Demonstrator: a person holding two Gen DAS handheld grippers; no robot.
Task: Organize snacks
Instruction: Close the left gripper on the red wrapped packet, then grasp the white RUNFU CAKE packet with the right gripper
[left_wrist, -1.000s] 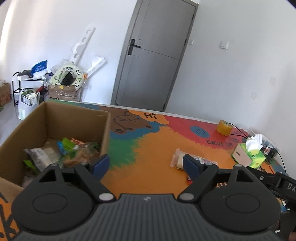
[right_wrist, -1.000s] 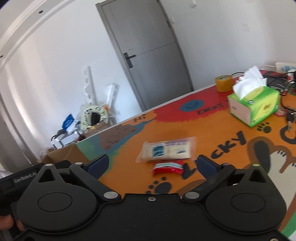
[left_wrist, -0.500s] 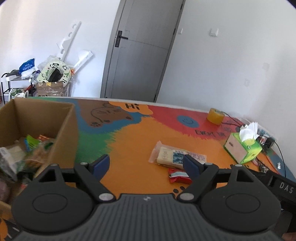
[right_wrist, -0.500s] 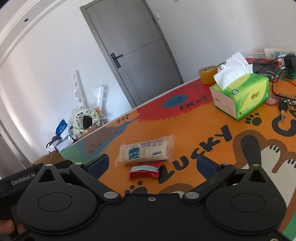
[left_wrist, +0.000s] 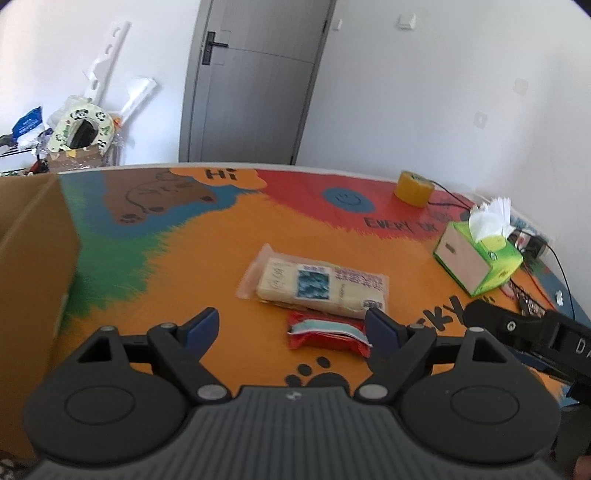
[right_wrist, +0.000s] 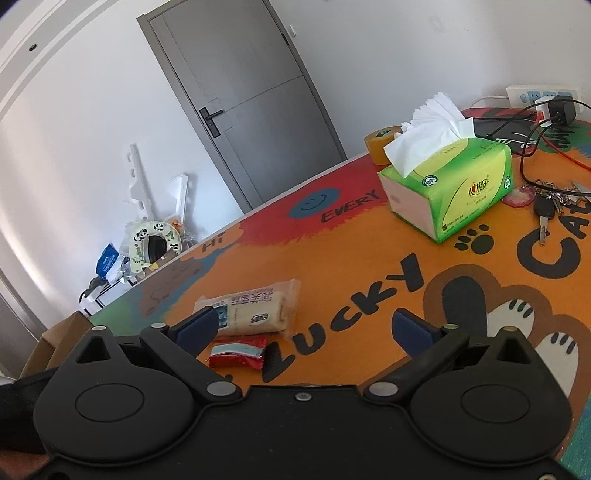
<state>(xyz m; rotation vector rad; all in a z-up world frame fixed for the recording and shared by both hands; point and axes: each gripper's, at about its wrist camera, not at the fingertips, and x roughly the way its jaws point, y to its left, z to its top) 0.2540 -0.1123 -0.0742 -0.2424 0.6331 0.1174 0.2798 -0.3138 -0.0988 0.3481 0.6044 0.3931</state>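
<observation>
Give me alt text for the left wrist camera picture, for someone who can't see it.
An open left gripper hovers over a colourful cartoon-print table, aimed at a red snack packet lying just in front of a clear-wrapped pack of pale biscuits. A cardboard box stands at the left edge; a green tissue box and a yellow tape roll sit far right.

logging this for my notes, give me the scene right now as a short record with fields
surface: table with a colourful cartoon mat
snacks left out: pale packet, red packet just in front of it, the two touching or nearly so
box: cardboard box at the left edge, contents out of view
left gripper: jaws open, empty, aimed at the red packet
right gripper: jaws open, empty, above the mat beside the snacks
other items: tissue box, tape roll, keys
</observation>
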